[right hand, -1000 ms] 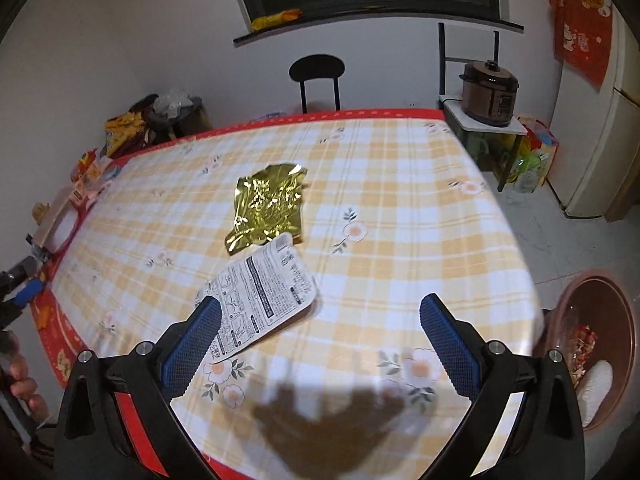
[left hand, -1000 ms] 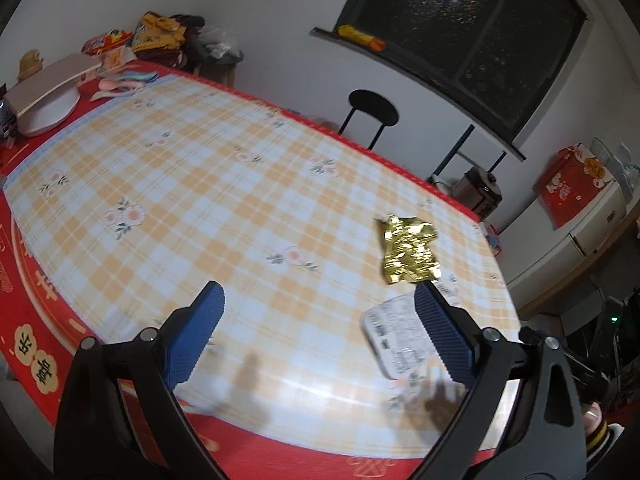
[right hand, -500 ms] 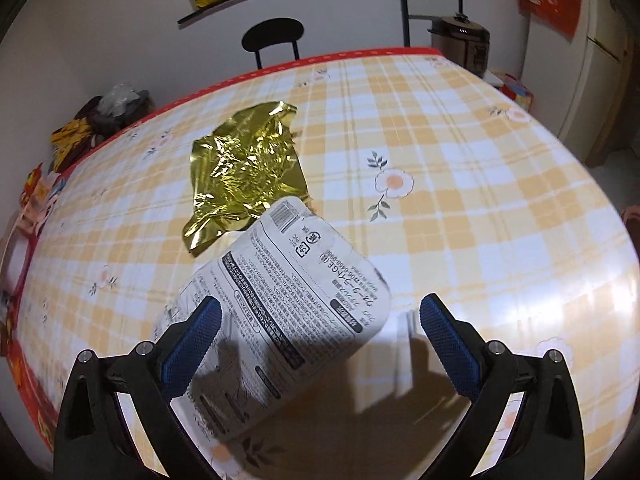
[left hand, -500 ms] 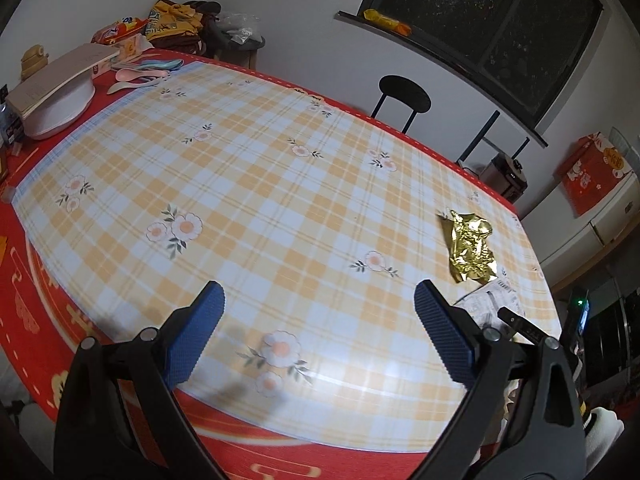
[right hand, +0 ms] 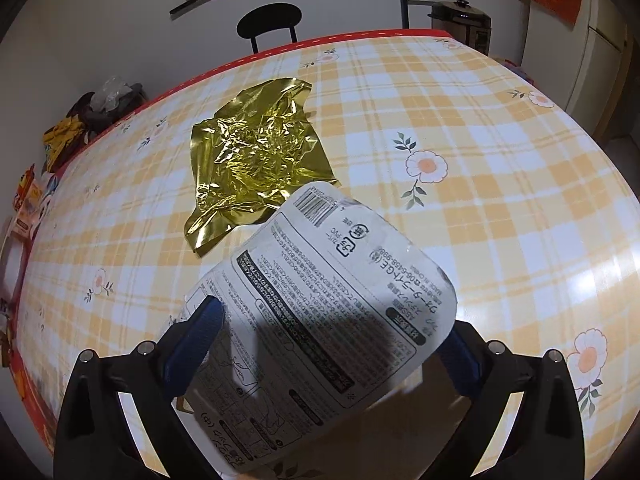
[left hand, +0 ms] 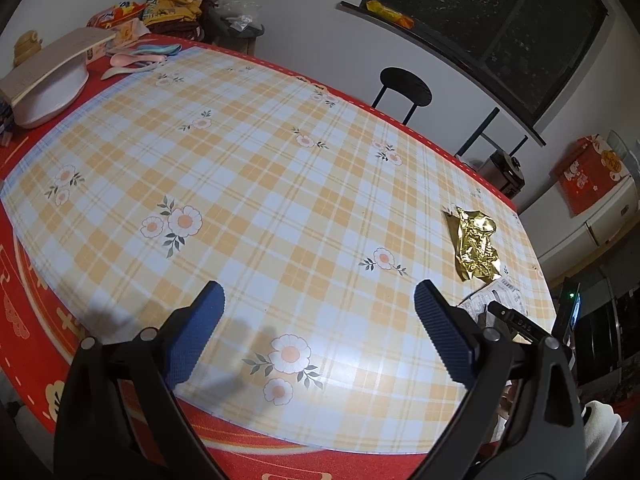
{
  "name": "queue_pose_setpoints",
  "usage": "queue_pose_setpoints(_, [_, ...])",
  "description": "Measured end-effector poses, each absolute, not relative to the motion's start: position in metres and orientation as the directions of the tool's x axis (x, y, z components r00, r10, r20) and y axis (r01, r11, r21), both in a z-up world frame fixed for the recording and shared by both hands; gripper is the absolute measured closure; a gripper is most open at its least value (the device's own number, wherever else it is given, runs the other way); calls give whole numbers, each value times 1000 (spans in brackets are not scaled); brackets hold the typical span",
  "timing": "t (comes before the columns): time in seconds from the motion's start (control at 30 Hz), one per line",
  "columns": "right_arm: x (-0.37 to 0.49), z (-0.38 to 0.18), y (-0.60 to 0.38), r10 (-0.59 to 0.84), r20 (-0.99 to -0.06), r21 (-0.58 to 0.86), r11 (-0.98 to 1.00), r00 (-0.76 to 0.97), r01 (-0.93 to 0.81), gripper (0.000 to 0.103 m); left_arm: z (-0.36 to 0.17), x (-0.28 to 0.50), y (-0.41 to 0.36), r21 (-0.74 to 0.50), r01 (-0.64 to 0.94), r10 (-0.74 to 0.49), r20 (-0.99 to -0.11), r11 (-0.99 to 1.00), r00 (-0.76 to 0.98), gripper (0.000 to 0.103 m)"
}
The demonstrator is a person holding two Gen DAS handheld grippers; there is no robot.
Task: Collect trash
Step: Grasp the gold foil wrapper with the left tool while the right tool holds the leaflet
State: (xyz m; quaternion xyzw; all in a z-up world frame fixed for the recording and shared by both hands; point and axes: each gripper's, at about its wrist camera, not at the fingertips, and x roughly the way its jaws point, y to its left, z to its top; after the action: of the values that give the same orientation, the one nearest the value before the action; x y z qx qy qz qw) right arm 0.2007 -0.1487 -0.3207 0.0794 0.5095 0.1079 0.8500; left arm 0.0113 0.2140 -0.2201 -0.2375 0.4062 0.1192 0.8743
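The right hand-held gripper (right hand: 320, 344) stood wide open astride the white printed wrapper (right hand: 316, 320) on the tabletop (right hand: 500, 160), gripping nothing; thin, light, slippery (probably), best pinched at a lifted edge.

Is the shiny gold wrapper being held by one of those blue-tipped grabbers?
No, the gold wrapper lies loose on the checked tablecloth, beyond the right gripper and untouched.

on the table (right hand: 520, 168), the card (right hand: 320, 320) lies between the spread fingers of the right gripper (right hand: 320, 344), the foil (right hand: 256, 160) just beyond at 11 o'clock, a chair (right hand: 268, 24) behind at 12.
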Motion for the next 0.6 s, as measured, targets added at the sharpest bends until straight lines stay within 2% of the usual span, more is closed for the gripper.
queue_pose_setpoints(0.17, [199,-318,-154,306,-849,276,952,431,-134,28,-226,17,207,-326,-405,4,-775,854,632,9])
queue_pose_setpoints(0.27, [197,-312,-164,350,-836,320,937,422,-141,43,-225,26,196,-328,-383,-11,-772,863,636,9])
queue_pose_setpoints(0.33, [195,-304,-170,376,-822,342,927,427,-158,61,-223,34,186,-326,-360,-24,-769,874,639,9])
queue_pose_setpoints(0.37, [194,-298,-173,384,-815,348,923,433,-164,64,-222,37,182,-324,-350,-29,-768,879,640,9])
queue_pose_setpoints(0.43, [191,-286,-181,411,-793,373,911,449,-175,78,-221,47,169,-320,-317,-46,-765,893,643,9])
queue_pose_setpoints(0.53, [187,-264,-197,446,-753,408,893,484,-188,91,-218,66,147,-320,-257,-84,-759,912,646,9])
queue_pose_setpoints(0.6, [184,-250,-209,463,-728,426,883,506,-196,94,-218,77,134,-323,-224,-107,-754,919,648,9])
